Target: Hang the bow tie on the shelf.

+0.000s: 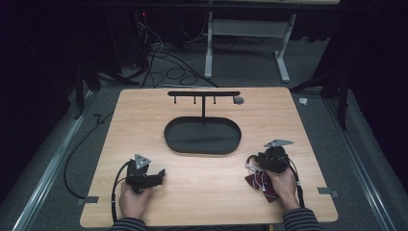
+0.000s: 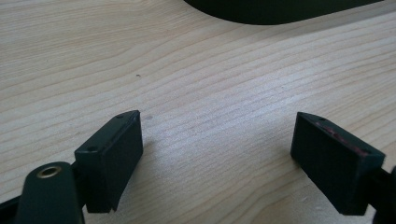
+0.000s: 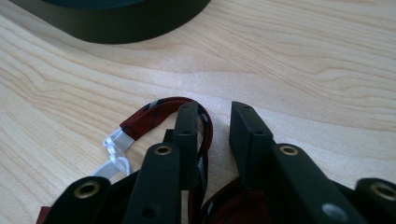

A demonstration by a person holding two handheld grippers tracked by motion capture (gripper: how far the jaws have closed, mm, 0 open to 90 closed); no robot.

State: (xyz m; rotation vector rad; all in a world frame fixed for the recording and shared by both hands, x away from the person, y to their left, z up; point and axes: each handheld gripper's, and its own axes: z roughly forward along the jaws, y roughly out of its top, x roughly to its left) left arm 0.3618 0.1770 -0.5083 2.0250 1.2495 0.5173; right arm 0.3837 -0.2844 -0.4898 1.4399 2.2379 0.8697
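Note:
A dark red cloth item (image 1: 263,187) with a white strap lies on the wooden table (image 1: 202,187) under the person's right hand. My right gripper (image 1: 264,158) rests on it. In the right gripper view its jaws (image 3: 215,107) stand a narrow gap apart. The item's dark red strap loop (image 3: 159,109) curls around the left jaw and runs down between the two, with bare wood showing beside it. A white tag (image 3: 114,142) hangs off the loop's end. My left gripper (image 1: 161,174) lies at the front left, wide open (image 2: 218,116) over bare wood.
A black oval tray (image 1: 202,137) sits mid-table; its rim also shows at the top of both gripper views (image 2: 280,9) (image 3: 116,23). Behind it rises a black T-shaped rack (image 1: 203,93) with several small hooks. Cables and a table frame lie on the floor beyond.

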